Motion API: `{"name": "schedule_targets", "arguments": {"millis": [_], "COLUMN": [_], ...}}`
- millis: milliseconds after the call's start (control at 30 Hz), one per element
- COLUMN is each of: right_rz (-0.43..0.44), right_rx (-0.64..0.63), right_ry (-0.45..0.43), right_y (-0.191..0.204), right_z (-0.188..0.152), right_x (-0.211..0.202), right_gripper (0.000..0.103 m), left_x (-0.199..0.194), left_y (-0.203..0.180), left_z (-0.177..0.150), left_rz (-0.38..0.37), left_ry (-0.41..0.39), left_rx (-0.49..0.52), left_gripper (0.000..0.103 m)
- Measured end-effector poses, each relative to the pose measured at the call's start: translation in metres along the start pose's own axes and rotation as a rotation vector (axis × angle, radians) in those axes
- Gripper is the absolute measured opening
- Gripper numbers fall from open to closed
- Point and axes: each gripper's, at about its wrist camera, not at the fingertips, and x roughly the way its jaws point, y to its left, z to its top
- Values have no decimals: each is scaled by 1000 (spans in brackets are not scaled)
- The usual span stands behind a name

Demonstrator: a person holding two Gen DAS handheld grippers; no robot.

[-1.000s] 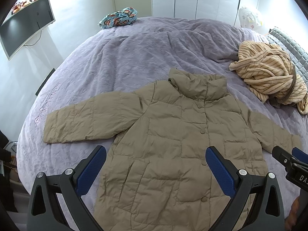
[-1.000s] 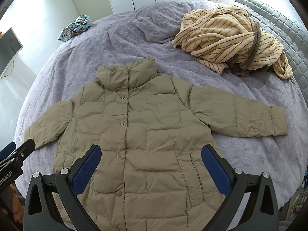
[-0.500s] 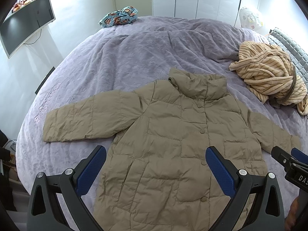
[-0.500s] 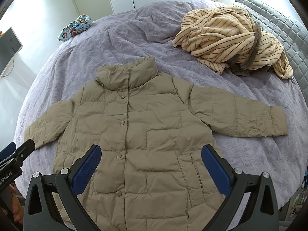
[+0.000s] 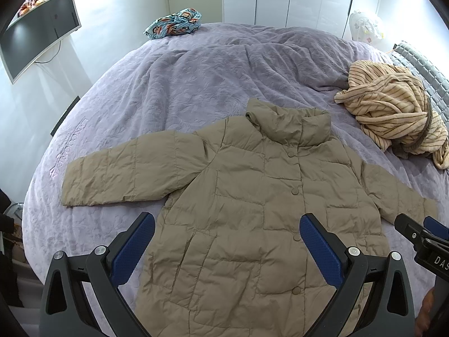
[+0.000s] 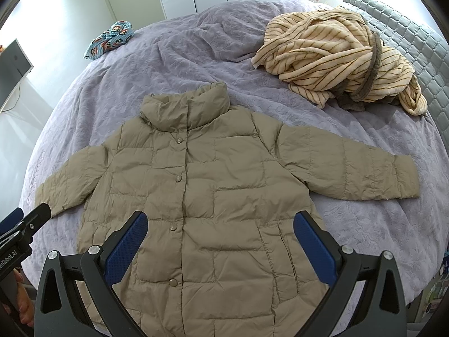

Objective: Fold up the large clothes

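Note:
A khaki quilted puffer jacket (image 5: 252,196) lies face up and buttoned on the purple bedspread (image 5: 196,84), collar away from me, both sleeves spread out sideways. It also shows in the right wrist view (image 6: 213,191). My left gripper (image 5: 227,238) is open and empty, hovering above the jacket's lower left part. My right gripper (image 6: 220,236) is open and empty above the jacket's lower right part. The right gripper's tip shows at the right edge of the left wrist view (image 5: 421,236); the left gripper's tip shows at the left edge of the right wrist view (image 6: 25,224).
A crumpled cream striped robe (image 6: 342,59) lies on the bed beyond the jacket's right sleeve. A blue patterned garment (image 5: 174,24) sits at the bed's far edge. A monitor (image 5: 36,31) hangs on the left wall. A grey padded headboard (image 6: 407,36) is at right. White wardrobe doors stand behind.

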Motion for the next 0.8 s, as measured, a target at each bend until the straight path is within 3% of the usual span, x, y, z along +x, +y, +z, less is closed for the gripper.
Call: {"name": "schedule_targets", "arguments": {"millis": [500, 633, 800], "right_rz": [51, 66, 111], "right_rx": [48, 0, -47], "right_ry": [141, 186, 216], "right_y": [3, 24, 61], "right_z": [-9, -16, -27], "right_x": [33, 47, 65], "right_gripper": [103, 103, 103], "left_x": [26, 40, 70], "left_y": [19, 43, 99], "left_z": [-11, -15, -20], "left_rz": [-62, -92, -146], "left_ry": [75, 90, 117], "left_rx": [-54, -64, -185], "left_gripper": [103, 103, 103]}}
